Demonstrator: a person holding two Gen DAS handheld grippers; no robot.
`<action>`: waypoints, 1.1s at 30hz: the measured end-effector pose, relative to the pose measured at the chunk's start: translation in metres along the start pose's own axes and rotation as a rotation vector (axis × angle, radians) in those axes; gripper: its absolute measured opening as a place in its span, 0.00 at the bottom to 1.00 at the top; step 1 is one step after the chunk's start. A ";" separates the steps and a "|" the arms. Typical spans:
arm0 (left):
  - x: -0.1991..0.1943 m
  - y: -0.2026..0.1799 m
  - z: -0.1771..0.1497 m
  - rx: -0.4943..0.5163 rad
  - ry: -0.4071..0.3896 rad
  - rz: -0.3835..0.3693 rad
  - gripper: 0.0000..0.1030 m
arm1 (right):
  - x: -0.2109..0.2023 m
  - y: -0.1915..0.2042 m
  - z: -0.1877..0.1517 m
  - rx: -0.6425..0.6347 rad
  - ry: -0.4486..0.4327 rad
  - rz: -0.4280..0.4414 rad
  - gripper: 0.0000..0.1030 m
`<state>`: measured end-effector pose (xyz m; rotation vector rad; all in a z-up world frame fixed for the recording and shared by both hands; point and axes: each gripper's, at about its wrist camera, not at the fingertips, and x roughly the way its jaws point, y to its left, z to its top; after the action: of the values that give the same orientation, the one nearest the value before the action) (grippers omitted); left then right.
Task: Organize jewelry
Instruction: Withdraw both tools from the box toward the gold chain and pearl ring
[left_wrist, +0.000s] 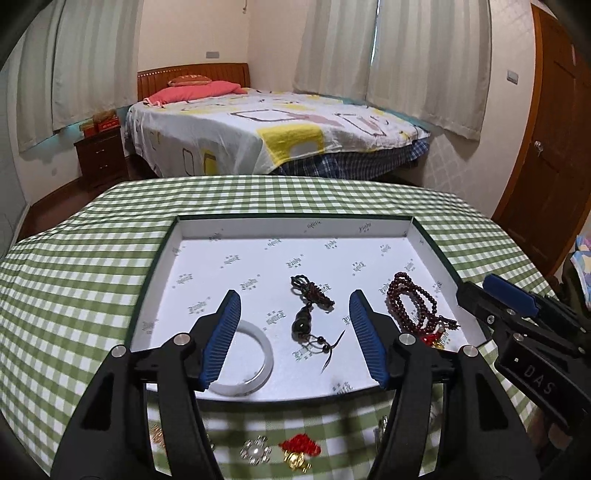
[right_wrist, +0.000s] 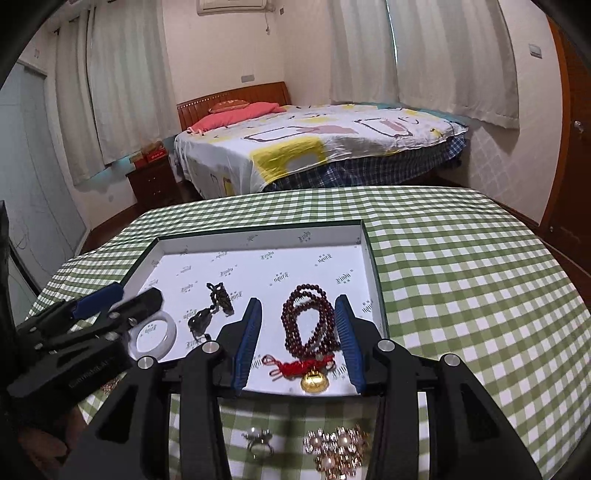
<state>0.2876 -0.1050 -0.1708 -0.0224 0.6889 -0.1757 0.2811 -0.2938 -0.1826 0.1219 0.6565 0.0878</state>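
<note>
A shallow box (left_wrist: 295, 221) lined with white printed paper lies on the checked cloth. In it are a white bangle (left_wrist: 255, 365), a dark pendant on a cord (left_wrist: 301, 321) and a dark red bead necklace (left_wrist: 410, 302). My left gripper (left_wrist: 294, 295) hovers open above the box's near side with nothing between its fingers, the bangle under its left finger. My right gripper (right_wrist: 298, 301) also hangs open, above the bead necklace (right_wrist: 306, 321) and its red knot with a gold charm (right_wrist: 314, 380), without touching them. Each gripper shows at the edge of the other's view.
Loose pieces lie on the green checked cloth (left_wrist: 92, 258) in front of the box: a pearl snowflake brooch (left_wrist: 255, 448), a red knot with gold charm (left_wrist: 299, 448), a pearl ring (right_wrist: 258, 439) and a gold pearl cluster (right_wrist: 338, 450). A bed stands beyond the table.
</note>
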 end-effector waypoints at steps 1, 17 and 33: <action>-0.004 0.002 -0.001 -0.005 -0.004 0.000 0.58 | -0.004 0.000 -0.002 0.001 -0.002 -0.002 0.40; -0.050 0.030 -0.046 -0.056 0.027 0.033 0.58 | -0.026 0.010 -0.048 -0.031 0.042 0.004 0.40; -0.051 0.072 -0.070 -0.117 0.072 0.101 0.58 | 0.006 0.035 -0.063 -0.082 0.137 0.025 0.40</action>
<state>0.2152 -0.0229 -0.1982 -0.0936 0.7703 -0.0388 0.2457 -0.2531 -0.2309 0.0454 0.7875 0.1478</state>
